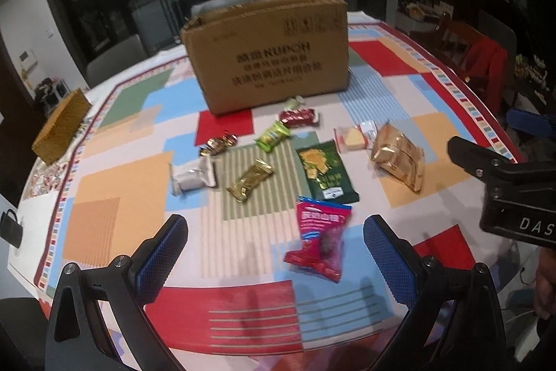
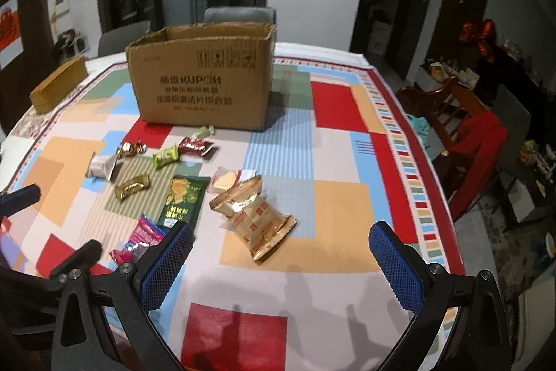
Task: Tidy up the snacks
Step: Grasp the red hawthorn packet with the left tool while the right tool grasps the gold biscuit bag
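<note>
An open cardboard box [image 1: 271, 58] [image 2: 205, 82] stands at the back of the table. Several snack packs lie in front of it: a pink-red bag [image 1: 319, 239] [image 2: 139, 240], a dark green pack [image 1: 325, 169] [image 2: 182, 197], a gold pack [image 1: 399, 155] [image 2: 259, 218], a small gold bar [image 1: 250, 179] [image 2: 132, 186], a silver pack [image 1: 193, 176] and a lime pack [image 1: 272, 136]. My left gripper [image 1: 274, 242] is open above the table, the pink-red bag between its fingers' line. My right gripper [image 2: 281, 252] is open just short of the gold pack.
A tan woven box [image 1: 60, 127] [image 2: 57, 86] sits at the table's left edge. A wooden chair with red cloth [image 2: 465, 134] stands at the right. Grey chairs [image 2: 239, 13] stand behind the cardboard box. A colourful patchwork cloth [image 2: 340, 197] covers the table.
</note>
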The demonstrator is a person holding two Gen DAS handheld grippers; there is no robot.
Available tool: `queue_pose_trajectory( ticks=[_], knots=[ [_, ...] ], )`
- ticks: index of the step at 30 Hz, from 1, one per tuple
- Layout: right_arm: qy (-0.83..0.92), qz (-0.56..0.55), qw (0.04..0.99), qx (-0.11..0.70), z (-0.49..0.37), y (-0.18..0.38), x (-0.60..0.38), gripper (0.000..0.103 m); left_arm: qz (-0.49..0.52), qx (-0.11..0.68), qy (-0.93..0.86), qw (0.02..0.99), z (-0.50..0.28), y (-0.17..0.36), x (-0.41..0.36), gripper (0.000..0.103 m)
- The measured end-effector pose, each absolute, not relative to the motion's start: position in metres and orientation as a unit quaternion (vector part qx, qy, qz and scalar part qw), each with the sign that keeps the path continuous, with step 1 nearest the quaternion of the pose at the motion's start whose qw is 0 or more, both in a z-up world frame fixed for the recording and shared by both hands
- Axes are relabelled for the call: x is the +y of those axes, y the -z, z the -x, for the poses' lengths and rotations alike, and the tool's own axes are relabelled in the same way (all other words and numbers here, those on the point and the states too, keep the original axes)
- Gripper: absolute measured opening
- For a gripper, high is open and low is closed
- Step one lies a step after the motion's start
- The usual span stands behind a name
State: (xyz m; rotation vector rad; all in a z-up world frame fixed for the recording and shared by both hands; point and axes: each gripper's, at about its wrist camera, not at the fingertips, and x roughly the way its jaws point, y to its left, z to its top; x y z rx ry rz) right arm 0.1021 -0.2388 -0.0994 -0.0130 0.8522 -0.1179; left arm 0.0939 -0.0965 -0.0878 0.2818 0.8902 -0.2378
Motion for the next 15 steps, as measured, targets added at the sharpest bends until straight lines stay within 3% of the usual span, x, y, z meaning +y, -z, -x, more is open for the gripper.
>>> queue_pose_trajectory(
  ticks=[15],
  knots=[
    [-0.017, 0.069, 0.863, 0.500, -0.156, 0.131, -0.239, 0.102, -0.116, 0.539, 0.130, 0.824, -0.125, 0.128, -0.115, 0.095]
  ],
)
